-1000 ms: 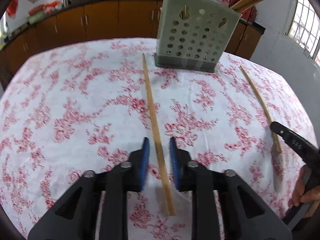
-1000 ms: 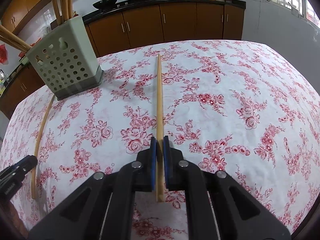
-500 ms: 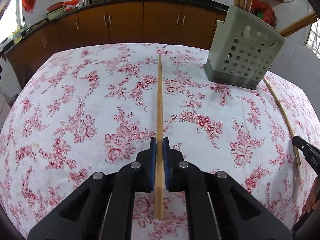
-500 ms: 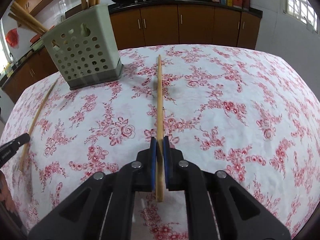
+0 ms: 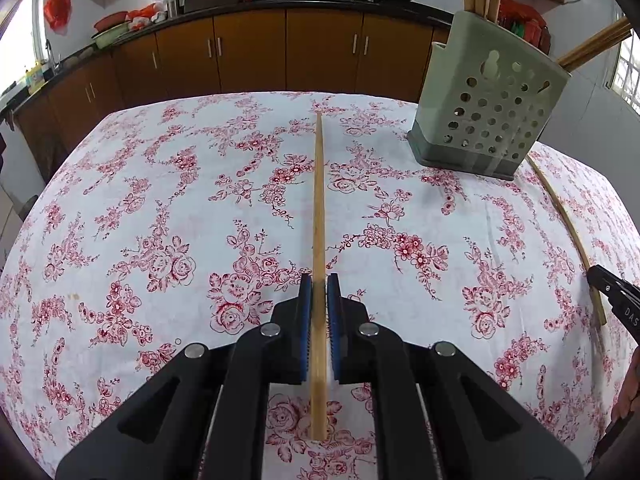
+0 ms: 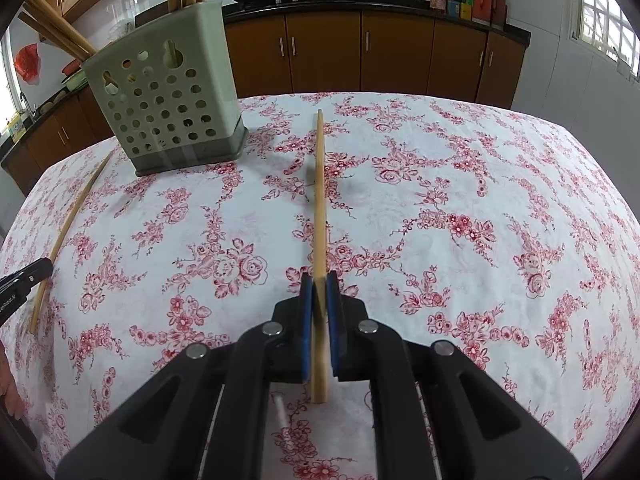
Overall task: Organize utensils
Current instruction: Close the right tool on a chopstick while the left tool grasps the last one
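Both grips are on: the left gripper (image 5: 319,280) pinches one chopstick (image 5: 319,200), the right gripper (image 6: 319,280) pinches the other chopstick (image 6: 320,184), each stick running out over the floral tablecloth (image 5: 160,220). Pickup looks done; next, lift, tip upright, and drop both into the perforated green holder (image 6: 172,92)

On the table (image 5: 120,208), the utensil holder (image 5: 486,108) stands between 2 chopsticks (image 5: 319,208), with cabinets (image 5: 248,56) behind it.
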{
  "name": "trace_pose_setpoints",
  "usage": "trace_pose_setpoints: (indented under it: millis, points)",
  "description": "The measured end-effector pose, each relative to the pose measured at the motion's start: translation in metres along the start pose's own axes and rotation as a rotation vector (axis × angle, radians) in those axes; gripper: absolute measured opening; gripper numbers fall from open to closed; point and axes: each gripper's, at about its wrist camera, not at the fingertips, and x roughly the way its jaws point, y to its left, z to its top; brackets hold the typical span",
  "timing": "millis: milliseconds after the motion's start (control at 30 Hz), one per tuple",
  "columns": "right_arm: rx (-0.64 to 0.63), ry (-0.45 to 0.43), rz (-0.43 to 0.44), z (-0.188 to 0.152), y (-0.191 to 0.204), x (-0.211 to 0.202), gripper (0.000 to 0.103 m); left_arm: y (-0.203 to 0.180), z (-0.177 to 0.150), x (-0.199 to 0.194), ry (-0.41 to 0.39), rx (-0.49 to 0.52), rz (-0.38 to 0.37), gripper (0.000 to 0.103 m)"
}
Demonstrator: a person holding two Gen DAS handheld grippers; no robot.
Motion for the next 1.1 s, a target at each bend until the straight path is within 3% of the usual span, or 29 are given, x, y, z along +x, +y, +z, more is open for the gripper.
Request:
trace_pose_setpoints:
  millis: [1100]
  points:
    - [-0.015,0.002,-0.012,-0.0025,0.0017,-0.0005,0.013,-0.0059,-0.0023,-0.0001,0.004,0.023,0.024,0.009]
